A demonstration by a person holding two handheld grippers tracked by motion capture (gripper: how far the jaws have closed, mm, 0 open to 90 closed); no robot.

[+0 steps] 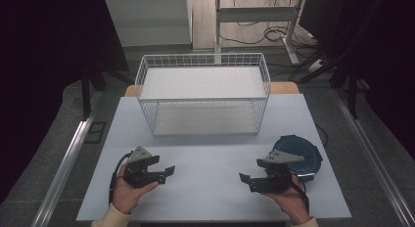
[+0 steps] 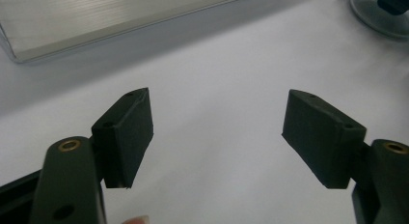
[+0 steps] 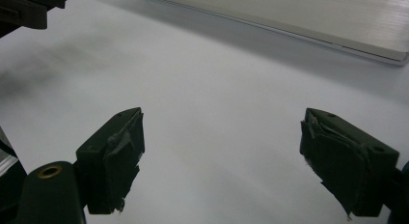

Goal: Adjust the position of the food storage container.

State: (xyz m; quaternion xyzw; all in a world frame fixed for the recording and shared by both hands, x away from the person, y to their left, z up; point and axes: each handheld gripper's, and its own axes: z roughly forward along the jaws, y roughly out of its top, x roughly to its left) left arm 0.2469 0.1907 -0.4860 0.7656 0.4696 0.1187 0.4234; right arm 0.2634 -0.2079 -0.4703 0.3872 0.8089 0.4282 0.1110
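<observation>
High view: one white table top point(image 1: 210, 158); one white wire basket point(image 1: 203, 92), standing at the far middle of the table; one dark blue round lid point(image 1: 297, 156), lying flat near the right edge; two hand-held grippers. Left gripper point(image 1: 166, 172): held in the person's left hand point(image 1: 128, 192) over the near left part of the table, pointing inward toward the centre; its jaws stand apart with nothing between them, as the left gripper view point(image 2: 217, 132) confirms over bare table. Right gripper point(image 1: 245, 180): held in the right hand point(image 1: 292, 200) at the near right, pointing inward toward the other; its jaws likewise stand apart and empty, seen in the right gripper view point(image 3: 222, 151). The round lid lies just behind the right gripper, nearest to it, untouched by the jaws. Open room: a broad bare strip of table lies between the two grippers and between them and the basket's front wall. Both hands sit close to the near table edge; the lid sits close to the right edge.
</observation>
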